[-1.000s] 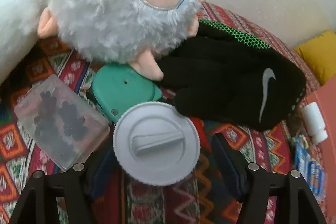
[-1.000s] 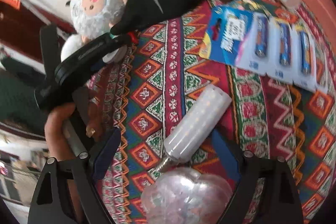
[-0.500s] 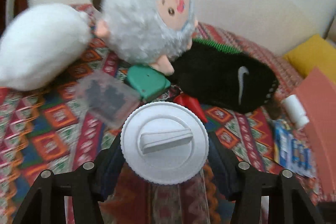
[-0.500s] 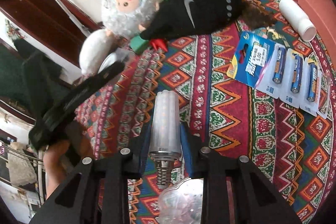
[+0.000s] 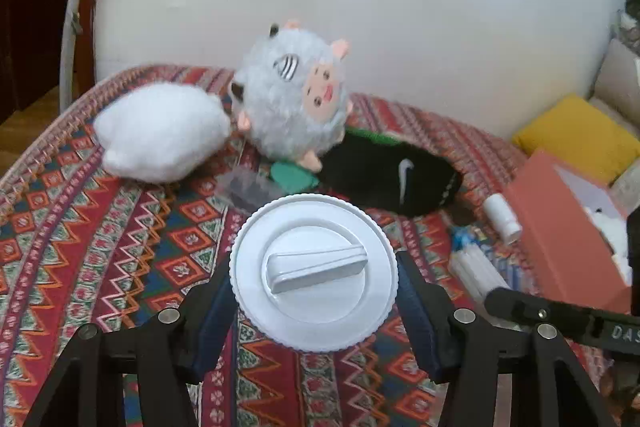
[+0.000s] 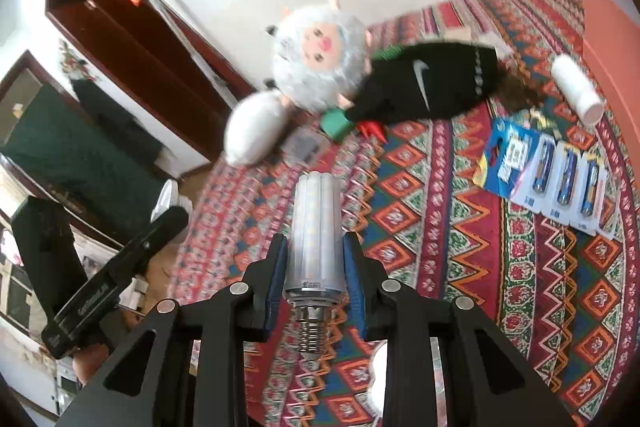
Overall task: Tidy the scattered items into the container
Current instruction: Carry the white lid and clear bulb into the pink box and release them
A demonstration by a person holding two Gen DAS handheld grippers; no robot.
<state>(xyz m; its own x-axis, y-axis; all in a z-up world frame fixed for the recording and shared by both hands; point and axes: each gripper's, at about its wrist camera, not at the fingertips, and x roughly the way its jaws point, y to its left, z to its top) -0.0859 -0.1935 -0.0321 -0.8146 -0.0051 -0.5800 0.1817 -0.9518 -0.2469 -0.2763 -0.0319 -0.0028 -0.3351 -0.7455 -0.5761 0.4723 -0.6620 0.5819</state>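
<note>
Left tongs clenched on a white ridged lid, held above the patterned cloth of the tabletop. Right tongs clenched on a long white bulb, screw base pointing back toward the camera, tip forward, likewise clear of the cloth. Two items in hand, then, neither yet put away.

Plenty left scattered farther out: battery pack flat on the cloth, small white bottle on its side just beside the orange box, black sock against the sheep toy, green block and clear case just in front of the toy, white pillow beside it. Orange box at the right edge, probably the container, open with something white already inside, hard to identify. Judged early: most of the clutter untouched, both carried pieces due for the box next.
</note>
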